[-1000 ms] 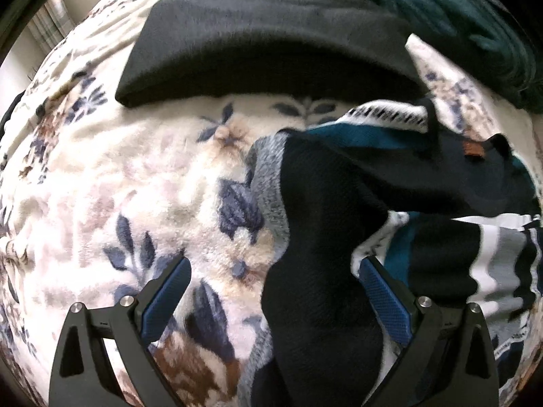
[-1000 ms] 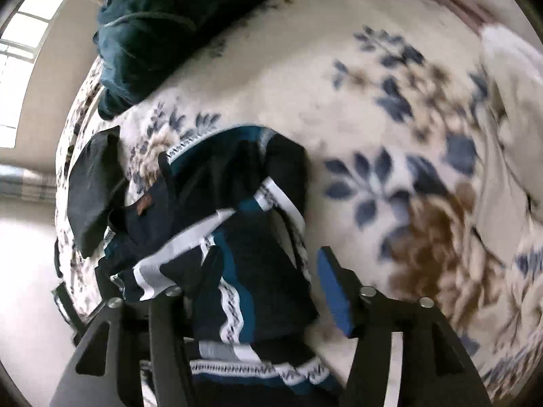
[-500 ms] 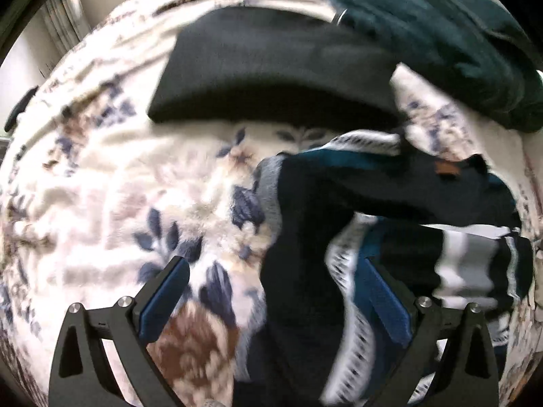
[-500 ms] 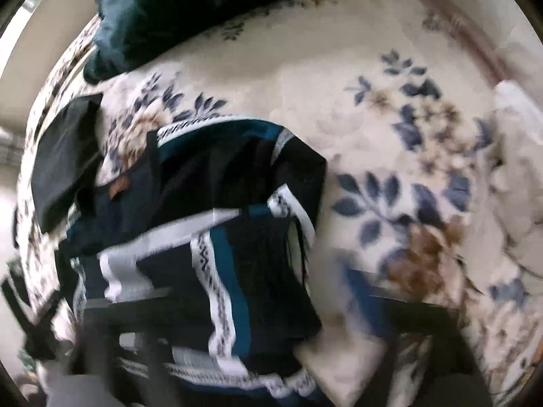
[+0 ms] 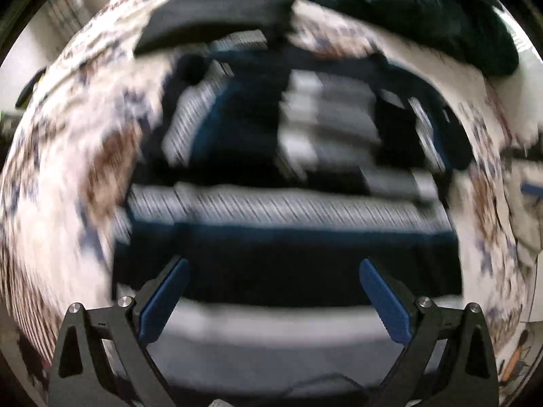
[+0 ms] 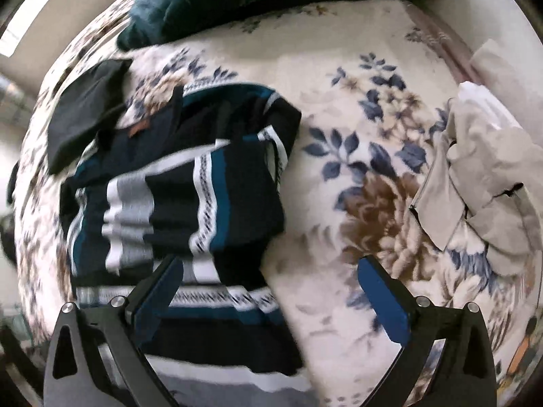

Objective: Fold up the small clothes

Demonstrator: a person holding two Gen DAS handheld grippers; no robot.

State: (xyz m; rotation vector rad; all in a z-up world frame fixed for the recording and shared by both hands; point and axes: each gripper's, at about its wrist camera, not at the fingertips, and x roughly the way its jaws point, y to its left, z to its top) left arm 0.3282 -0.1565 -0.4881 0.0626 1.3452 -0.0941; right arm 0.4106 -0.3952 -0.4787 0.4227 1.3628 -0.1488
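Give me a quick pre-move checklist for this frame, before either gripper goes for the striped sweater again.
1. Left gripper jaws open, nothing held: ok.
2. Right gripper jaws open, nothing held: ok.
3. Striped sweater lying on the floral blanket, partly folded over itself: ok.
4. Sweater edges sharp enough in the left wrist view to pick a grasp point: not ok, heavy motion blur.
5. Sweater clear of neighbours: not ok, the black garment meets or overlaps its far left corner; the beige garment lies apart on the right.
6. Folds lying flat and even: cannot tell.
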